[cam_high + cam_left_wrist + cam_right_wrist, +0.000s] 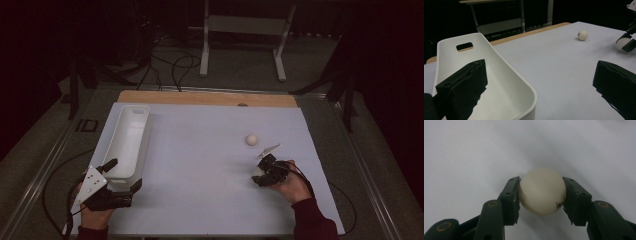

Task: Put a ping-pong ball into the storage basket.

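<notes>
Nearest the lens in the right gripper view, the right tool (pixel 541 192) is clamped on a cream ball (pixel 542 191), one black pad pressed against each side, with the pale desk (pixel 474 150) just beneath. From the high view that same tool (pixel 263 173) sits toward the near right of the desk, close to the surface, so the ball looks gripped but hardly lifted.

On the near left, the left tool (pixel 120 184) rests with its jaws wide apart and nothing between them, one jaw reaching over the near end of the long white tray (pixel 128 142). The left gripper view shows the tray (pixel 506 72) empty inside, its handle slot at the far end.

Farther out, a second ball (pixel 251 139) lies loose on the desk, a little beyond the right tool and well apart from the tray.

My reading: the step in hand is picking up the first ball. Next it likely needs lifting clear, carrying leftward across the desk to above the tray and releasing there, keeping the grip firm since a smooth round ball could slip.
</notes>
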`<action>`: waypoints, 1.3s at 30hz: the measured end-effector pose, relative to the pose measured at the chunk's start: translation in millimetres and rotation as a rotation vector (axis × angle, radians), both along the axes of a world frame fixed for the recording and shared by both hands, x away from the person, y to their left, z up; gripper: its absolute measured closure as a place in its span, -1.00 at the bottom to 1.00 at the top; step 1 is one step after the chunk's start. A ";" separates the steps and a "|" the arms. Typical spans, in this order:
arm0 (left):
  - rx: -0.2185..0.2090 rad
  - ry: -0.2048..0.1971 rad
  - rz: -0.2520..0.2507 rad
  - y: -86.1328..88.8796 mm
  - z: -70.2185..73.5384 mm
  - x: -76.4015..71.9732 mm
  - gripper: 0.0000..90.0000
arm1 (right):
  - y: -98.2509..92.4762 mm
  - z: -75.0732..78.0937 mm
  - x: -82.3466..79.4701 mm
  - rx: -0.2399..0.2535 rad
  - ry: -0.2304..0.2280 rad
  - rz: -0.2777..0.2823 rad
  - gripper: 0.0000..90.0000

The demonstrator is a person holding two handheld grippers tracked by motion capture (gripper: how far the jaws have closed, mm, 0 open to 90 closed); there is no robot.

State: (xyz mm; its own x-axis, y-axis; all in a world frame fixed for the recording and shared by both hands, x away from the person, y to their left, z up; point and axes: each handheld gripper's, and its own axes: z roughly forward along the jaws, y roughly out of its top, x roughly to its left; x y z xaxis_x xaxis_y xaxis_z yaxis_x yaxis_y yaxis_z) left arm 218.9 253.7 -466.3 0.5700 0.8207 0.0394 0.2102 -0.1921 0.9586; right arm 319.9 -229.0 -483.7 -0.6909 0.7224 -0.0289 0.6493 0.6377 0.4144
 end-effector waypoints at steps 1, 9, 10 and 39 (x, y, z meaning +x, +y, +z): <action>0.000 0.000 0.000 -0.1 0.0 0.0 -1.00 | 1.1 1.1 -0.5 -0.003 0.002 -0.002 0.12; -0.002 0.000 -0.001 0.0 -0.2 0.0 -1.00 | 11.3 13.9 -0.1 0.015 -0.028 0.018 0.12; -0.002 0.000 -0.001 0.2 -0.2 0.0 -1.00 | 12.4 15.1 0.0 0.014 -0.029 0.016 0.12; -0.006 -0.001 -0.003 0.1 -0.3 0.0 -1.00 | 39.2 43.7 6.0 0.031 -0.077 0.058 0.12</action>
